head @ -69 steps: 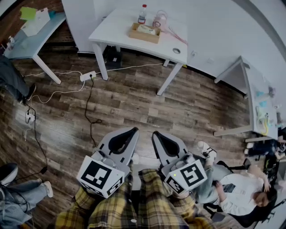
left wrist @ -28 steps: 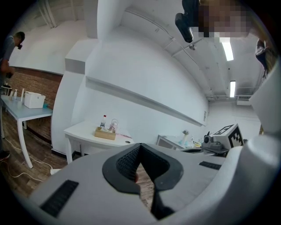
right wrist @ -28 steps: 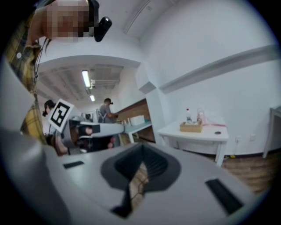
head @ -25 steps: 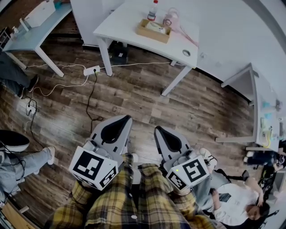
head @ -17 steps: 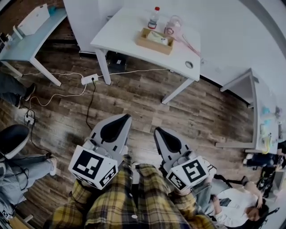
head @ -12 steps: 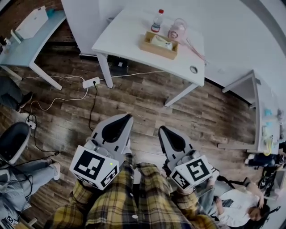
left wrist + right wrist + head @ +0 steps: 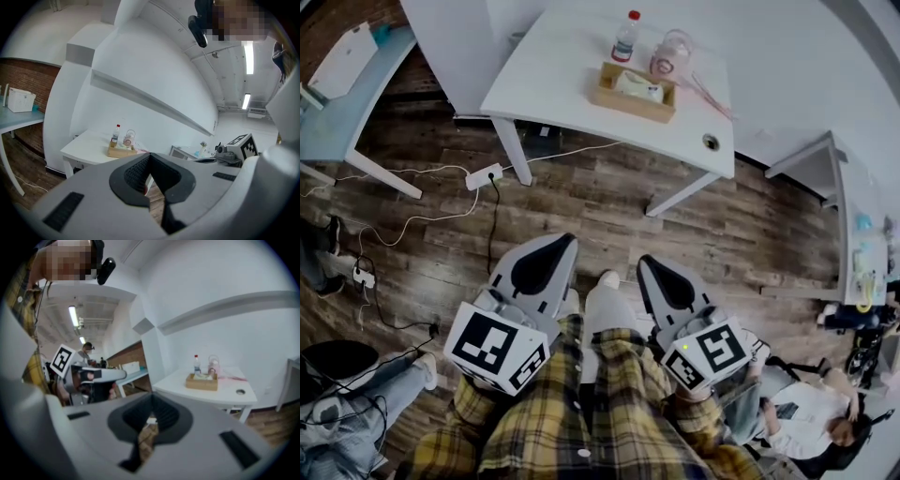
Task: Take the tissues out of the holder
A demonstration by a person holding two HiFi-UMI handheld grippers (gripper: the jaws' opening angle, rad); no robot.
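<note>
Both our left gripper (image 7: 565, 244) and right gripper (image 7: 644, 262) are closed up with nothing in them, held side by side out front and pointing at the table (image 7: 562, 86). Makes sense, we reckon: the tissues (image 7: 638, 85) sit in the holder (image 7: 630, 104) up there, well out of reach.

A shallow wooden holder (image 7: 628, 106) sits flat on the white desk (image 7: 562, 75) at twelve o'clock, with pale tissues (image 7: 639, 86) lying inside.
</note>
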